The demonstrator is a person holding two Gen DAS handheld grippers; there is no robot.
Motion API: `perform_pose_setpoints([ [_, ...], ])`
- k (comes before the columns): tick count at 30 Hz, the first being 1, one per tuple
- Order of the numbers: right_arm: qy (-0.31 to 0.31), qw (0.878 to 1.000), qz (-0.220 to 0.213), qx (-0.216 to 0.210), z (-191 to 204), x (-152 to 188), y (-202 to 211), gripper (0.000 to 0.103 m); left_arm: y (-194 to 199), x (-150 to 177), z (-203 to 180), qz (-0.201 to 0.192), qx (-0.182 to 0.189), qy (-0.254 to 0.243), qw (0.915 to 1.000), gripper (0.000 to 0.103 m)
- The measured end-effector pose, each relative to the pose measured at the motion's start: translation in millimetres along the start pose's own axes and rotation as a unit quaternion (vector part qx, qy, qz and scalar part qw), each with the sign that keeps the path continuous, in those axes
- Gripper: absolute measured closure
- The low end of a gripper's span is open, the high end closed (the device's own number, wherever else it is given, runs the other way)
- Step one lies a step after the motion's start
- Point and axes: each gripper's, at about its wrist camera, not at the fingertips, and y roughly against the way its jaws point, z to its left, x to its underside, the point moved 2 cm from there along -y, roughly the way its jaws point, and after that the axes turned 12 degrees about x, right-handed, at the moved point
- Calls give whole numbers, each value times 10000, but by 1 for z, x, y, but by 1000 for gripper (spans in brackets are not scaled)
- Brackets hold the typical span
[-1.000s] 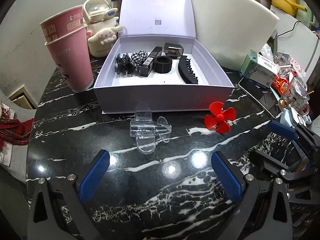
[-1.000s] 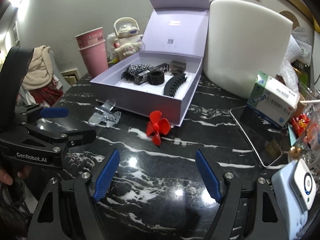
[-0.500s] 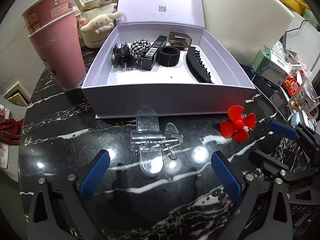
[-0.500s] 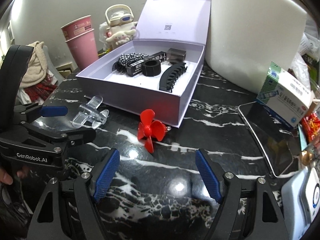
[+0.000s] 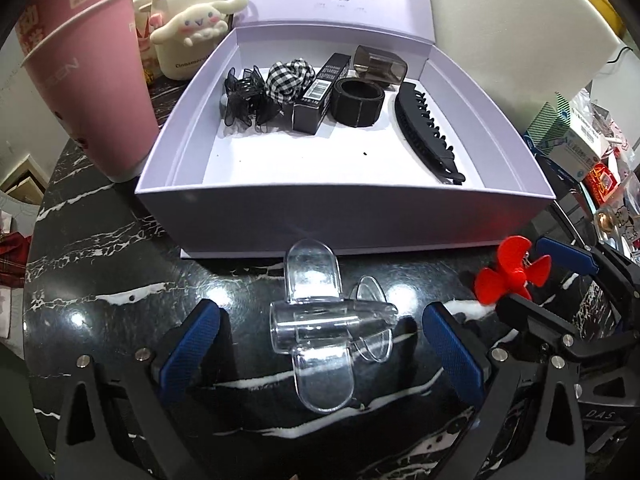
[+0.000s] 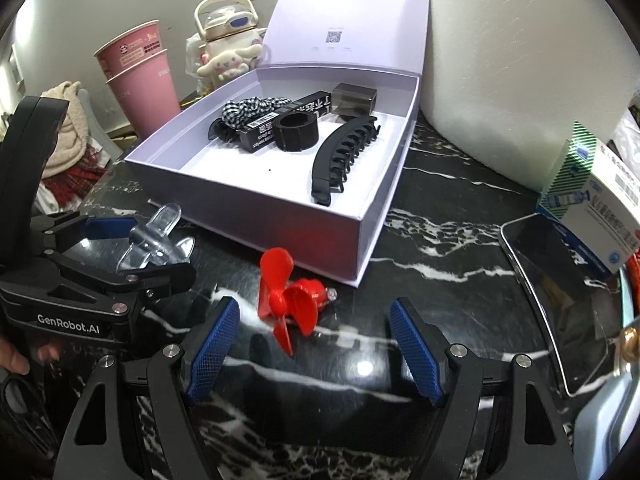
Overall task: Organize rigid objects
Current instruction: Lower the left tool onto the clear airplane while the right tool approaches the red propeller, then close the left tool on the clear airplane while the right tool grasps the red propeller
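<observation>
1. Both tongs stood wide apart and held nothing — the left tongs (image 5: 320, 354) straddled the clear plastic plane (image 5: 320, 332) without touching it, and the right tongs (image 6: 314, 354) hung just short of the red propeller (image 6: 290, 300).
2. Already in the lavender box (image 5: 344, 216) lay a black claw clip (image 5: 428, 132), a black ring (image 5: 358, 102), a checked scrunchie (image 5: 288, 78) and a barcoded black carton (image 5: 318, 98).
3. Left to do — the plane and the propeller sat on the counter (image 6: 440, 280), at 6 and 4 o'clock from the box in the left wrist view. By my reading the sorting was over halfway.
</observation>
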Motion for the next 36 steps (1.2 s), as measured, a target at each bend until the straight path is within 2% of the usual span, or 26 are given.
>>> perform_pose_setpoints([
  [6,10,9999,74,-70,2,-3,-10,24,-6,-2,0,4,-276,-158,9995,0],
  [12,56,10000,6,-27,4,-5,-11,29,-9,-5,2,-37,-329,-118,9994,0],
  [15,52,10000,-45,46,3,-5,-11,41,-7,-4,3,-45,-346,-81,9994,0],
  [17,40,10000,-61,21,2,-5,-10,55,-3,1,2,-81,-350,-83,9993,0],
  [19,24,10000,-56,-65,2,-5,-8,63,-1,3,2,-143,-354,-84,9992,1],
  [20,15,9999,-54,-88,2,-4,-8,63,0,4,2,-190,-357,-99,9991,3],
  [24,-25,9999,-52,-104,1,-1,-5,63,12,11,-2,-382,-319,-182,9986,38],
  [25,-30,9999,-51,-105,-1,1,-3,63,14,12,-3,-394,-298,-214,9986,43],
  [36,-123,9999,-80,-17,-7,20,11,65,21,31,-19,-351,-50,-237,9991,43],
])
